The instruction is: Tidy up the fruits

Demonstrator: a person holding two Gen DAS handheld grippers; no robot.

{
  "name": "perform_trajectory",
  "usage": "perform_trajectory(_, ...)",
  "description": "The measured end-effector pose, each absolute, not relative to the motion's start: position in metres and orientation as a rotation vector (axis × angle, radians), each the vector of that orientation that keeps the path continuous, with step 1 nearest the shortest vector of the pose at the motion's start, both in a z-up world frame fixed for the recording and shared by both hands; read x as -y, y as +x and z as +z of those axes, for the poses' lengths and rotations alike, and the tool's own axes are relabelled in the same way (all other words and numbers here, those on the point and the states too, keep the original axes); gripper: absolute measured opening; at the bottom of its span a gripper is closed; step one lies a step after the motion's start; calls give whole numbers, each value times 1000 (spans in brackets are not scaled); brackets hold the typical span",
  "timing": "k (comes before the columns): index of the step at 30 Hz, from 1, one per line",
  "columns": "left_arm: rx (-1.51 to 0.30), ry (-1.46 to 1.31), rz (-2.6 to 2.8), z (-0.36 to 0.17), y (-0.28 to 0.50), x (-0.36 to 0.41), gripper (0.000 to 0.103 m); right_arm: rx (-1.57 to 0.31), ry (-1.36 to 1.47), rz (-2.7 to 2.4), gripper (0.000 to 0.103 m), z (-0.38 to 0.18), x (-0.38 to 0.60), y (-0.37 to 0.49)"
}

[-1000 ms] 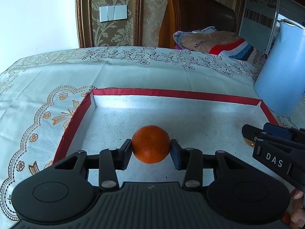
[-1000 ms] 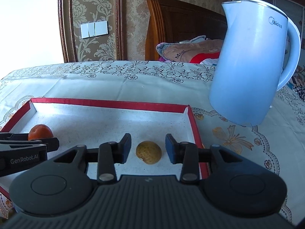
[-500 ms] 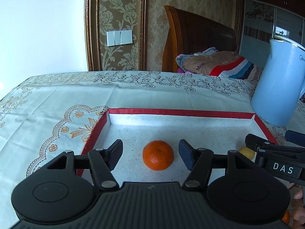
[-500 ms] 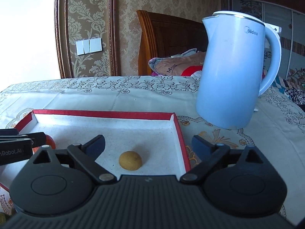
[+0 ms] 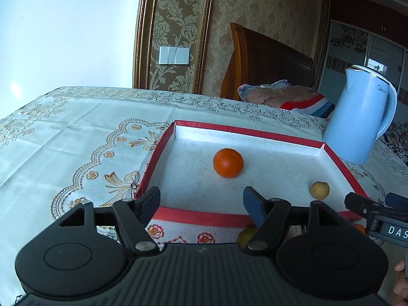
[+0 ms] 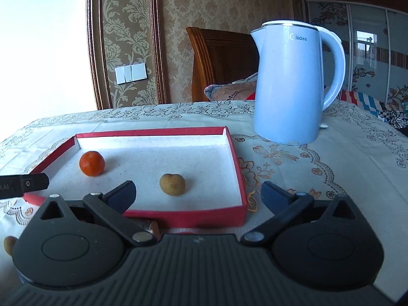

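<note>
An orange mandarin (image 5: 228, 162) lies in the red-rimmed white tray (image 5: 201, 216), left of middle; it also shows in the right wrist view (image 6: 91, 163). A small yellow-brown fruit (image 5: 319, 190) lies in the tray to its right, also in the right wrist view (image 6: 172, 184). My left gripper (image 5: 201, 204) is open and empty, above the tray's near rim. My right gripper (image 6: 199, 193) is open wide and empty, at the tray's (image 6: 183, 215) near right corner. More fruit lies on the cloth before the tray: a yellow one (image 5: 246, 236), partly hidden, and another (image 6: 9, 244).
A light blue electric kettle (image 6: 290, 84) stands on the tablecloth just beyond the tray's far right corner, also in the left wrist view (image 5: 362, 114). The patterned cloth (image 5: 63, 140) stretches to the left of the tray. A bed headboard and bedding lie behind the table.
Both grippers let go of their fruit, opened and drew back and up from the tray. The mandarin and the yellow-brown fruit stay on the tray floor.
</note>
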State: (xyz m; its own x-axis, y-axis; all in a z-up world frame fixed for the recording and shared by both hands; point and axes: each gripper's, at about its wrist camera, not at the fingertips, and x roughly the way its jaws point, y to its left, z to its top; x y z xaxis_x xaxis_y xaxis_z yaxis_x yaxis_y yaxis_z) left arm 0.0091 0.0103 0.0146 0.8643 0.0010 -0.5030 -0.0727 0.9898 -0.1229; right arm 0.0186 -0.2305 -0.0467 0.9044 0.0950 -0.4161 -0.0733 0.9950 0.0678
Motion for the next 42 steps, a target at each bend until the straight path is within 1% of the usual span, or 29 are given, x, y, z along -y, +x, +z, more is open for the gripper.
perform_trajectory(1, -523, -137, 39, 13, 5, -11, 81, -426, 40, 82, 103, -48, 231, 12)
perform_trajectory(6, -513, -103, 29, 6, -20, -16, 81, -412, 61, 100, 103, -50, 240, -6)
perform_trajectory(13, -536, -122, 0, 2, -29, -22, 81, -433, 73, 99, 103, -51, 241, -5)
perform_trajectory(19, -533, -78, -31, -3, -48, -19, 81, -440, 88, 111, 103, -52, 243, -11)
perform_trajectory(26, -540, -10, -23, -6, -50, -9, 81, -450, 84, 105, 103, -53, 243, -12)
perform_trajectory(42, -600, -10, -21, -14, -52, -14, 81, -473, 84, 110, 103, -56, 243, -15)
